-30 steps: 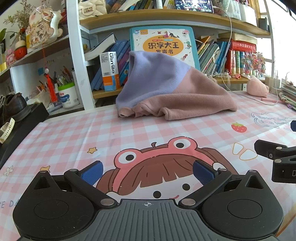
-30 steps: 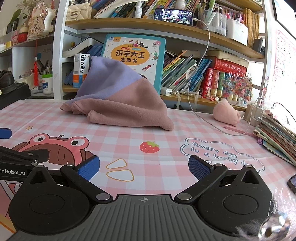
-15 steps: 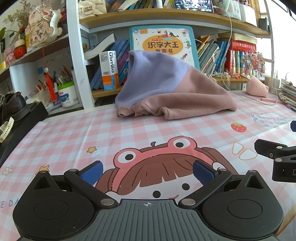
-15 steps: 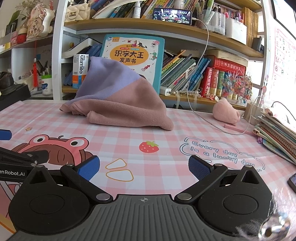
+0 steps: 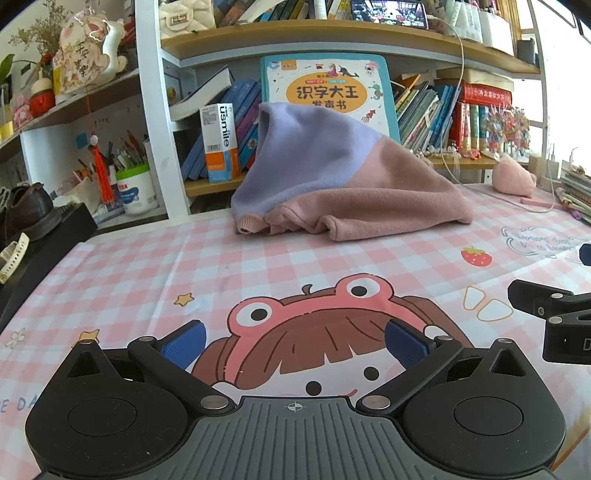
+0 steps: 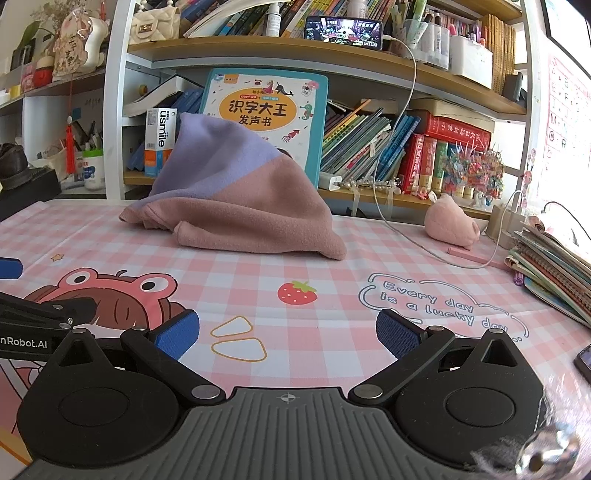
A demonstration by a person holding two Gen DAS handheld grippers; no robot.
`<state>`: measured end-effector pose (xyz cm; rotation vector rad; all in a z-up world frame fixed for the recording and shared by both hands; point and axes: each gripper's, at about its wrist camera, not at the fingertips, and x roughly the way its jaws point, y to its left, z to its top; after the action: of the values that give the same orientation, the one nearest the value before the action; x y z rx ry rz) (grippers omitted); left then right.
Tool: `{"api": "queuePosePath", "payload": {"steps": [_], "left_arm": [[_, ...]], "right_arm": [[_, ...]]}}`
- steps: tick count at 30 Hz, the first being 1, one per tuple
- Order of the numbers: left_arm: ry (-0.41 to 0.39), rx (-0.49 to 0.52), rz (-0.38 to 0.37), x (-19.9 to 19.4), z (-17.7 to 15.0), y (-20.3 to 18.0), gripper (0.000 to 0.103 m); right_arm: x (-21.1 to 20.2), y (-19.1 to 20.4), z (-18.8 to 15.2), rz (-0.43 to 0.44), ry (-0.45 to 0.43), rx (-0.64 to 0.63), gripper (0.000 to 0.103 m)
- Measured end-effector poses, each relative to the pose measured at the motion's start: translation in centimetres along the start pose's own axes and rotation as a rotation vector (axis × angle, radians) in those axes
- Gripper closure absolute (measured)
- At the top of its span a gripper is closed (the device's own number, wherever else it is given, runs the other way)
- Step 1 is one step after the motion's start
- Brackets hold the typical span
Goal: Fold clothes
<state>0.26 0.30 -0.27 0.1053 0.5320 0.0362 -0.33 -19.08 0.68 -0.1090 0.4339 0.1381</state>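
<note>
The left gripper [image 5: 293,343] and right gripper [image 6: 286,334] both stand spread wide and empty above the pink checked cloth [image 5: 147,266], as they did a second ago; nothing has visibly shifted since. Each view catches the other gripper at its edge. Only the right view shows the phone [image 6: 343,27] on the upper shelf whole, and the stacked notebooks [image 6: 554,266] at the right. Only the left view shows the shoe [image 5: 27,206]. The garment [image 5: 332,184], lilac above and dusty pink below, lies in a loose unfolded heap at the cloth's far edge, leaning on the picture book [image 5: 327,92], well apart from both grippers.
</note>
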Motion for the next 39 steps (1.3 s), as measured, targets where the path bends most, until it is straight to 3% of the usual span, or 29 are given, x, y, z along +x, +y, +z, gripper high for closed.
{"api": "queuePosePath", "payload": {"steps": [39], "left_arm": [[-0.01, -0.017, -0.032, -0.15, -0.04, 0.26, 0.0]], "right_arm": [[-0.14, 0.71, -0.15, 0.014, -0.008, -0.041, 0.0]]}}
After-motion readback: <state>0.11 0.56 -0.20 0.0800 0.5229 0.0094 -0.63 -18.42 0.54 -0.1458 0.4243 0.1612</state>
